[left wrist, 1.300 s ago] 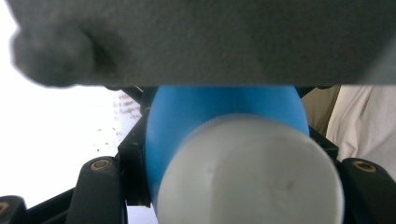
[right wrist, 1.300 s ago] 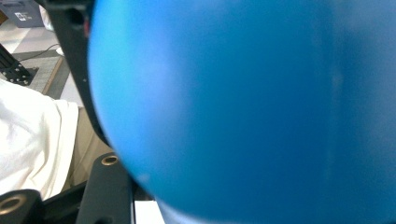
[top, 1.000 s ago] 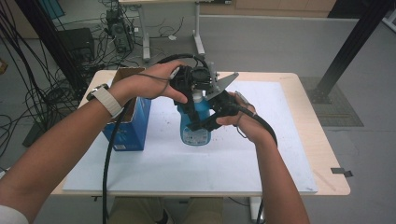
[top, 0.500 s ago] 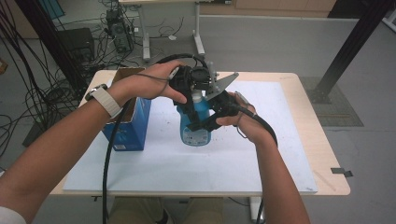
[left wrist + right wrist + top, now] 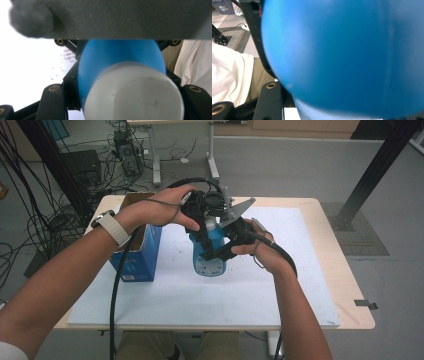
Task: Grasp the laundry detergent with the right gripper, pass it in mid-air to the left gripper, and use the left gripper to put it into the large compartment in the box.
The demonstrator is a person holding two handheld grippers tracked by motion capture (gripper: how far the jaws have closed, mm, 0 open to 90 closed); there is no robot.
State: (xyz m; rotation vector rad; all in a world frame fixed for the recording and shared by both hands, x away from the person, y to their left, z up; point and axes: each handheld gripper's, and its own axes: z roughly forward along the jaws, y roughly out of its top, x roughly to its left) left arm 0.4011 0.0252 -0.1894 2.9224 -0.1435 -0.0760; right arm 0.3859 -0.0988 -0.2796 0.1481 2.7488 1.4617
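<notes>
Blue bottle (image 5: 210,251) stands upright on the white mat (image 5: 165,305) mid-table, just right of the blue carton (image 5: 137,257), long axis vertical, white cap (image 5: 135,95) pointing up. Left gripper (image 5: 204,215) is clamped around the cap at the neck; right gripper (image 5: 227,245) is clamped on the body below the shoulder. Judged: smooth rigid plastic, walls may flex a little under squeeze, slick where rounded, weight depends on unseen fill. Best hold is the broad body for steadying, cap for twisting; label (image 5: 209,266) faces the person.
</notes>
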